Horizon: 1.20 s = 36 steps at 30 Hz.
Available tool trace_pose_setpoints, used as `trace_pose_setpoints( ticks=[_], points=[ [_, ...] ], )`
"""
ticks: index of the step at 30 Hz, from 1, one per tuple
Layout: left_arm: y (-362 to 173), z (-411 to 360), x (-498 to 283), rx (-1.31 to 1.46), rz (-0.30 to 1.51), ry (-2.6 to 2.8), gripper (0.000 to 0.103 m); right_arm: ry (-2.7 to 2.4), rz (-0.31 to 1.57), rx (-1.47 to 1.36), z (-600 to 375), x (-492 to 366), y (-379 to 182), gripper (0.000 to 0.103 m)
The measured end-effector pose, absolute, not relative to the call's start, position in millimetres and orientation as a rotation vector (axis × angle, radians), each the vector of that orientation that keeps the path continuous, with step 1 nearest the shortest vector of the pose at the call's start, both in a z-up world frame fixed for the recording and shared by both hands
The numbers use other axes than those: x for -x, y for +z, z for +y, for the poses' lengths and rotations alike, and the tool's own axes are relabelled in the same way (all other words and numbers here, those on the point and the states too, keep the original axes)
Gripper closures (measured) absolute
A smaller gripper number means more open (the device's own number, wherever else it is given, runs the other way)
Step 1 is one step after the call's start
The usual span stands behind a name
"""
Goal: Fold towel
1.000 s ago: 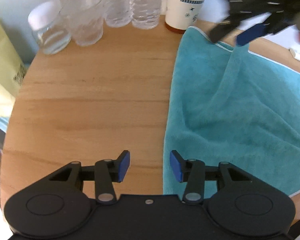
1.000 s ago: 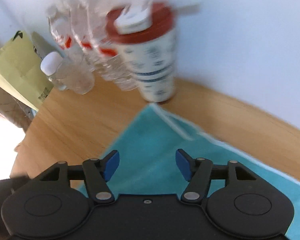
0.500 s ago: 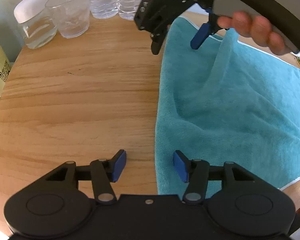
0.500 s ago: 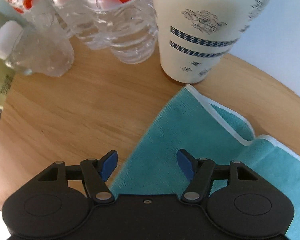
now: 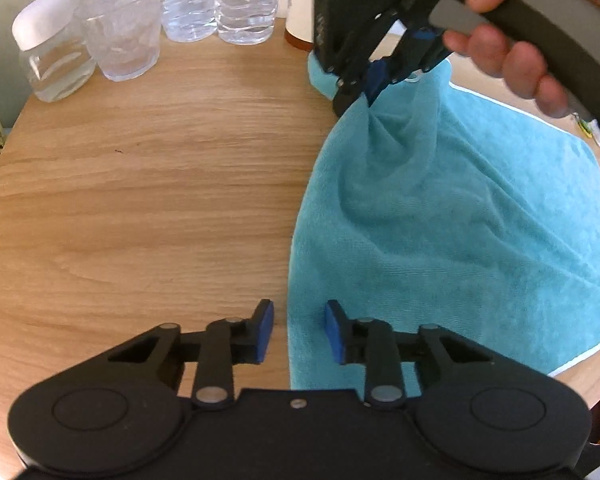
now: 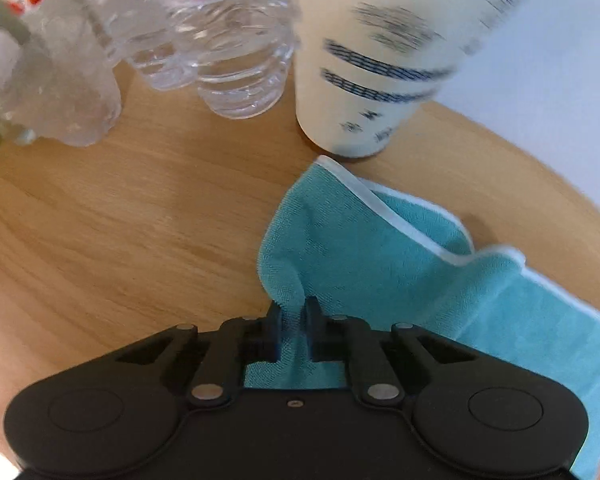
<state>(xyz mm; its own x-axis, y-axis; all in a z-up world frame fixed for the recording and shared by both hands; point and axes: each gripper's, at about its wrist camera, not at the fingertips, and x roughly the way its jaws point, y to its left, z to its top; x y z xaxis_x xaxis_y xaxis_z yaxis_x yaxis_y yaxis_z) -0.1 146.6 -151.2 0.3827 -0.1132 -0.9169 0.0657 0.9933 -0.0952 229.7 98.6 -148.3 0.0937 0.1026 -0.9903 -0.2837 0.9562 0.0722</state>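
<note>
On my left wrist view, the left gripper [image 5: 299, 330] sits nearest me, pointing steeply down at the wooden desk [image 5: 148, 184]. Its jaws are closing, and the near left edge of the teal towel [image 5: 440, 232] runs up between the two blue pads [image 5: 264, 330]; I see a gap on both sides, so nothing is pinched there yet. The towel lies spread over the right half of the desk, its white-trimmed border showing along the right and far sides.

Farther out, the cloth is drawn up into a peak of folds at its far left edge, where my right gripper [image 5: 370, 84] comes down from above and bites it. A hand [image 5: 508, 52] wraps the grey handle behind it.

On the right wrist view, that right gripper [image 6: 294, 322] is closing with a bunched ridge of the towel [image 6: 380, 256] squeezed between its pads, so I read it as clamped on the cloth. Just beyond the pinch, the towel's corner is curled over, its white hem facing up.

At the far rim of the desk stands a cream paper cup with dark blue print [image 6: 384, 60], just beside that towel corner. Left of it stand clear plastic water bottles [image 5: 216, 0], a clear plastic tumbler [image 5: 122, 36], and a small clear jar with a white lid [image 5: 56, 52] farthest left.
</note>
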Motion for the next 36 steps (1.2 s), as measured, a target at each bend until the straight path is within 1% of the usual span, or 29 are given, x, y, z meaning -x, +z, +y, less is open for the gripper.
trace_pose_setpoints(
  ticks=[3, 9, 15, 19, 23, 26, 28, 29, 30, 31, 33, 35, 36],
  points=[
    [-144.0, 136.8, 0.2, 0.039, 1.152, -0.12, 0.088, 0.336, 1.427, 0.101, 84.0, -225.6, -137.3, 0.092],
    [-111.4, 107.7, 11.7, 0.134, 1.095, -0.148, 0.088, 0.509, 1.328, -0.023, 36.9, -207.8, -95.5, 0.092],
    [-80.6, 35.2, 22.4, 0.13, 1.05, -0.253, 0.088, 0.614, 1.212, -0.183, -45.7, -189.9, -54.4, 0.092],
    [-83.6, -24.5, 18.2, 0.07, 1.069, -0.313, 0.088, 0.591, 1.163, -0.317, -129.2, -173.2, -62.1, 0.092],
    [-87.6, -74.8, 12.3, -0.001, 1.09, -0.36, 0.088, 0.521, 1.16, -0.37, -206.4, -150.2, -92.9, 0.092],
    [-84.4, -98.3, 15.6, -0.052, 1.083, -0.369, 0.081, 0.445, 1.199, -0.362, -249.5, -133.1, -123.5, 0.092],
    [-81.6, -108.8, 19.1, -0.076, 1.074, -0.361, 0.08, 0.403, 1.217, -0.35, -269.3, -124.8, -142.9, 0.092],
    [-80.1, -111.5, 20.7, -0.08, 1.073, -0.353, 0.08, 0.383, 1.221, -0.335, -273.5, -122.7, -152.2, 0.091],
    [-78.6, -112.8, 21.9, -0.078, 1.074, -0.343, 0.078, 0.371, 1.225, -0.31, -277.1, -120.2, -160.9, 0.086],
    [-77.2, -114.1, 23.2, -0.077, 1.075, -0.334, 0.076, 0.374, 1.23, -0.285, -278.0, -118.9, -166.1, 0.085],
    [-72.7, -108.6, 23.9, -0.049, 1.082, -0.311, 0.06, 0.395, 1.225, -0.228, -278.8, -119.0, -166.8, 0.081],
    [-68.0, -96.7, 22.0, -0.015, 1.075, -0.279, 0.054, 0.416, 1.216, -0.168, -277.7, -120.6, -161.0, 0.08],
    [-65.6, -88.9, 20.2, 0.006, 1.069, -0.251, 0.05, 0.436, 1.205, -0.112, -277.9, -122.3, -153.4, 0.076]
  ],
)
